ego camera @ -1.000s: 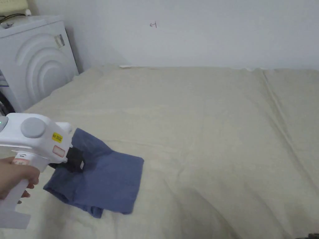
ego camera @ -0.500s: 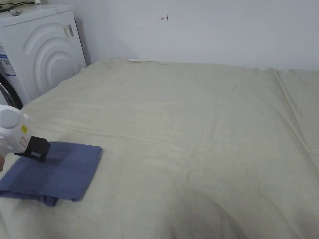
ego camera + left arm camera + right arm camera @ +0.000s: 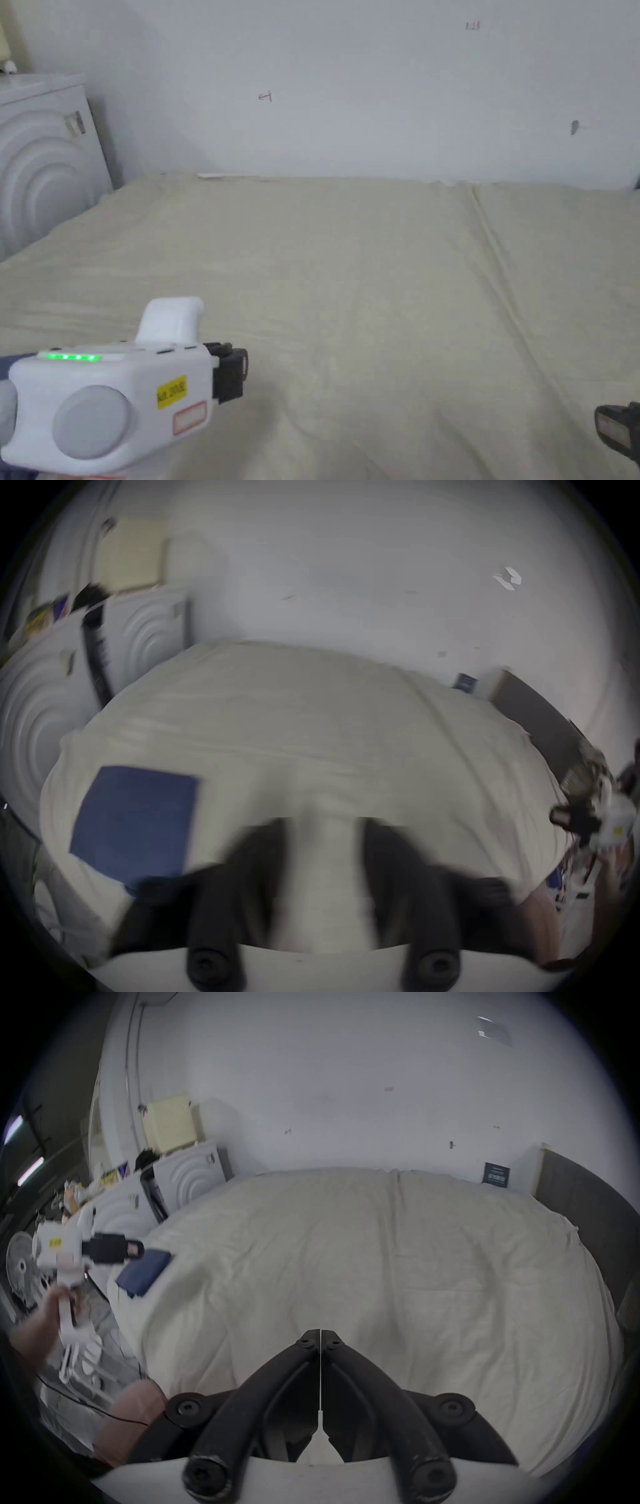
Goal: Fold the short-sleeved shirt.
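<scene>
Grippers both empty: right gripper [image 3: 321, 1338] jaws pressed together, left gripper [image 3: 323, 830] jaws apart, both above bed [image 3: 381, 1269]. Folded blue shirt [image 3: 135, 821] flat at bed's left edge, near washing machine [image 3: 188, 1175].

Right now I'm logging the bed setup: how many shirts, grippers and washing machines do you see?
Folded blue shirt: 1
Grippers: 2, left gripper, right gripper
Washing machines: 2
Total: 5
</scene>
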### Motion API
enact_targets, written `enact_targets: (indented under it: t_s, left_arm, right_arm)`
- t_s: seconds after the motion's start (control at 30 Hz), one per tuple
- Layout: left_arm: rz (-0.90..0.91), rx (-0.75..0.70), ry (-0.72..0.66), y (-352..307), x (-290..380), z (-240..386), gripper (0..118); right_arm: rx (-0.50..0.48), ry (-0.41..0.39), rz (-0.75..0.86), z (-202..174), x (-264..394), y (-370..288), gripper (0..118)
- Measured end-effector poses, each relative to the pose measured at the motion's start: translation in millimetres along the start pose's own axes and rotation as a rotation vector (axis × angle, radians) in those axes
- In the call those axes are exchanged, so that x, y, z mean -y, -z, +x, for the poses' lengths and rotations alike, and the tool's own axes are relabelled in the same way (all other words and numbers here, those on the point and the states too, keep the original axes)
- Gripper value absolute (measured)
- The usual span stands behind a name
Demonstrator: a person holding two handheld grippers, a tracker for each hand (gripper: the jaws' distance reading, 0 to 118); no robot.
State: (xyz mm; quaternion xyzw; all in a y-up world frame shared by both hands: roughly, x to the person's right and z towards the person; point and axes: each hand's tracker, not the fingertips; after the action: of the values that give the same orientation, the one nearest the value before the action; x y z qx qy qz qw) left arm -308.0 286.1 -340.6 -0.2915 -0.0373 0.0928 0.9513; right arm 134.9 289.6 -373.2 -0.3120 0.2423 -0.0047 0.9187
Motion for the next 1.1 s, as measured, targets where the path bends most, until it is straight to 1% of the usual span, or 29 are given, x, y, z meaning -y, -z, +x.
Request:
enact_targets:
  t_s: [0.03,0.07,0.1,0.13,0.17,0.2,0.27,0.3,0.33,0.4,0.47,0.5,0.57,0.63,0.7,0.8,0.87,0.9,0.93,0.97,1.03,1.07,1.1]
  left_arm:
    - [0.027,0.037,-0.016,1.6,3.4,16.7,2]
    - [0.038,0.079,-0.001,4.0,5.4,34.8,2]
    - [0.062,0.091,0.013,5.5,7.2,54.2,2]
    - [0.104,0.006,0.093,0.9,5.8,66.9,2]
    - [0.144,-0.006,0.124,-2.5,6.3,78.0,2]
    - [0.188,0.002,0.137,-6.1,6.5,88.6,2]
    - [0.280,-0.038,0.123,-16.8,6.2,107.7,2]
    - [0.348,-0.055,0.110,-22.5,6.7,114.4,2]
    - [0.370,-0.058,0.090,-25.8,8.0,117.4,2]
    - [0.444,-0.092,0.076,-30.8,11.3,123.5,2]
    - [0.519,-0.145,0.119,-34.5,20.7,128.1,2]
    - [0.547,-0.169,0.143,-33.9,27.7,128.8,2]
    - [0.571,-0.196,0.179,-31.2,37.3,131.4,2]
    - [0.587,-0.257,0.209,-29.9,49.8,132.4,2]
    - [0.603,-0.290,0.209,-33.5,57.3,132.8,2]
    - [0.587,-0.282,0.171,-34.3,60.3,128.2,2]
    - [0.569,-0.279,0.168,-32.5,59.6,127.5,2]
    - [0.561,-0.281,0.171,-31.7,59.0,127.5,2]
    - [0.557,-0.277,0.171,-31.5,57.5,127.1,2]
    - [0.552,-0.270,0.169,-31.2,56.9,126.9,2]
    - [0.549,-0.235,0.142,-31.4,56.3,125.2,6]
    - [0.548,-0.210,0.128,-32.1,56.1,125.0,18]
    - [0.550,-0.214,0.133,-32.4,55.3,125.4,52]
  right_arm:
    - [-0.001,0.019,0.005,2.7,-0.2,-4.8,0]
    - [0.008,0.034,0.016,4.6,0.2,-10.9,0]
    - [0.016,0.049,0.028,5.7,0.4,-17.3,0]
    - [0.021,0.054,0.039,5.0,0.7,-23.6,0]
    - [0.026,0.060,0.051,5.6,1.4,-28.7,0]
    - [0.037,0.065,0.073,5.6,2.9,-34.9,0]
    - [0.088,0.053,0.144,0.8,5.9,-45.7,0]
    - [0.106,0.044,0.193,-1.5,8.2,-51.3,0]
    - [0.122,0.032,0.246,-3.9,11.2,-55.9,0]
    - [0.229,0.003,0.495,-13.4,27.6,-66.5,0]
    - [0.270,-0.046,0.650,-15.5,40.2,-69.1,0]
    - [0.297,-0.061,0.675,-17.8,45.3,-65.8,0]
    - [0.345,-0.079,0.689,-16.3,51.0,-55.6,0]
    - [0.367,-0.068,0.667,-11.6,56.3,-43.1,0]
    - [0.395,-0.050,0.630,-9.0,62.6,-38.7,0]
    - [0.393,-0.043,0.630,-6.5,72.2,-37.9,1]
    - [0.411,-0.056,0.615,-9.3,72.7,-36.8,2]
    - [0.406,-0.057,0.611,-8.7,72.3,-36.9,4]
    - [0.391,-0.058,0.609,-9.3,72.0,-37.0,9]
    - [0.382,-0.060,0.609,-10.2,71.7,-37.1,20]
    - [0.377,-0.075,0.608,-13.5,70.4,-37.2,71]
    - [0.379,-0.086,0.609,-15.1,70.0,-36.8,94]
    - [0.385,-0.100,0.622,-17.2,70.8,-38.0,107]
